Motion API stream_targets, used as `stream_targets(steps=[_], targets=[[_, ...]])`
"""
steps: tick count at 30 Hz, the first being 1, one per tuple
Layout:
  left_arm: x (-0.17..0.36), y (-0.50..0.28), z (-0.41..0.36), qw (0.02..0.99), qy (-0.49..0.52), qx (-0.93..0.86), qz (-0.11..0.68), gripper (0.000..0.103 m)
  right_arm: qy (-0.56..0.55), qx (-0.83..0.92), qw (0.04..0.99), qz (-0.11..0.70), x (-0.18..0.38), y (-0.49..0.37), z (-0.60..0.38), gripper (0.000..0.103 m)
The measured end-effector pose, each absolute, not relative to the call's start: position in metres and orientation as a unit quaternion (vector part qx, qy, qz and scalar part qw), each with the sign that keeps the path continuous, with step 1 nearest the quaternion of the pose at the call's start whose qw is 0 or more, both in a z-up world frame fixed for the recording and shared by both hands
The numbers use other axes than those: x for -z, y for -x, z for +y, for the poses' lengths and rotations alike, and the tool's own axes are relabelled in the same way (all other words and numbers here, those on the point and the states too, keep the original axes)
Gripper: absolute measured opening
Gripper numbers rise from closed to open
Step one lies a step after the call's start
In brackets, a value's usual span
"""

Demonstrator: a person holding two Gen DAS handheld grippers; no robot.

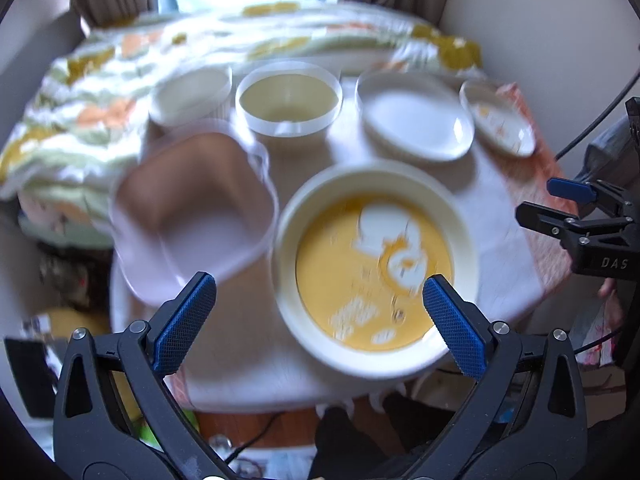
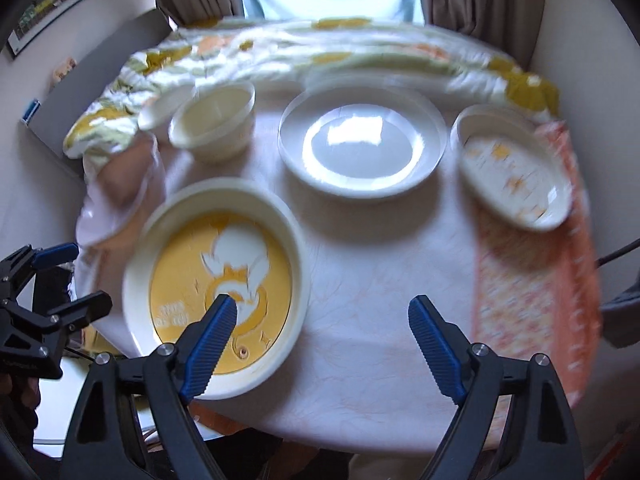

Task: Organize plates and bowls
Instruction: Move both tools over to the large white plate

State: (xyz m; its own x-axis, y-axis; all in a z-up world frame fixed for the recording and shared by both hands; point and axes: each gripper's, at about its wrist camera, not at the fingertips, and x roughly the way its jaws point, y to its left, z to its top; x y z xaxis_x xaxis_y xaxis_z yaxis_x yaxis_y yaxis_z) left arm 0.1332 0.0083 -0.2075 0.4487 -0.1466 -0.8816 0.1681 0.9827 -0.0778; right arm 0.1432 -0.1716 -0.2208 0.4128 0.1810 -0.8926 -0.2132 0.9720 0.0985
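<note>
A round yellow plate [image 1: 376, 268] with a white cartoon figure lies at the table's near side; it also shows in the right wrist view [image 2: 218, 276]. Behind it stand a cream bowl [image 1: 288, 100], a white plate [image 1: 416, 116] and a small patterned oval dish [image 1: 498, 118]. A pink square container [image 1: 192, 208] lies to the left. My left gripper [image 1: 320, 294] is open and empty above the yellow plate's near rim. My right gripper [image 2: 322, 316] is open and empty over bare tablecloth right of the yellow plate.
A white bowl [image 1: 192, 94] stands at the back left. A flowered quilt [image 2: 320, 52] lies behind the table. An orange patterned cloth [image 2: 532, 280] covers the table's right edge. Clutter lies on the floor at the left.
</note>
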Motion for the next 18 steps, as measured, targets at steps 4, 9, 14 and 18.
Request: stream_targets(steps=[4, 9, 14, 18], targets=[[0.175, -0.147, 0.009, 0.869, 0.003, 0.113, 0.482, 0.103, 0.006, -0.086, 0.874, 0.478, 0.166, -0.146, -0.187, 0.085], [0.149, -0.169, 0.002, 0.876, 0.035, 0.117, 0.467, 0.103, 0.024, -0.061, 0.888, 0.455, 0.124, -0.164, -0.201, 0.085], [0.147, -0.189, -0.016, 0.875, 0.062, 0.110, 0.467, 0.103, 0.028, -0.087, 0.890, 0.446, 0.117, -0.198, -0.224, 0.085], [0.163, -0.212, -0.033, 0.866, 0.102, 0.081, 0.483, 0.103, 0.024, -0.131, 0.877, 0.462, 0.133, -0.232, -0.241, 0.085]])
